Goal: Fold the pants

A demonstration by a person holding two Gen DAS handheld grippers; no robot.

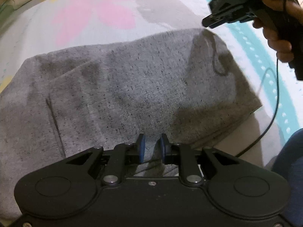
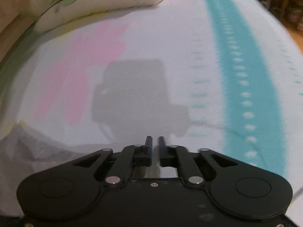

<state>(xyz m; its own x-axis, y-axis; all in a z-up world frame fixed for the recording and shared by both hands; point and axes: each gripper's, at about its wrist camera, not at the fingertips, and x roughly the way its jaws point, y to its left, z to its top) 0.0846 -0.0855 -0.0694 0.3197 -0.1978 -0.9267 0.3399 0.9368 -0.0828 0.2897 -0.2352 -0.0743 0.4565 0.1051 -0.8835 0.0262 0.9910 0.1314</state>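
Looking at the left wrist view, the grey pants point(image 1: 132, 87) fill the middle and lower left of the frame, spread on a bed sheet point(image 1: 106, 5) with pink and teal print. They look already doubled over, with a thicker stacked edge running along the lower right.

The left tongs point(image 1: 152, 147) sit at the bottom centre with a narrow gap between the blue pads, and grey cloth shows in that gap. I'd say they're pinching the near edge of the pants, though a slim gap remains, so the grip may be loose.

The right tongs point(image 1: 210, 21) show up in the upper right of that view, hovering just above the far corner of the pants, held by the person's hand point(image 1: 278, 37). From the right wrist view the right tongs point(image 2: 156, 141) are nearly together with just a sliver of gap, nothing between them, pointing at bare sheet with a bit of grey cloth in the lower left. Pillows point(image 2: 90, 1) sit in the upper left.

Handling-wise, this looks like soft knit jersey: light, floppy, zero stiffness, probably clings to itself a bit. It'll sag anywhere it isn't held, so grab corners or the thick folded edge, both layers at once, one tong per corner.
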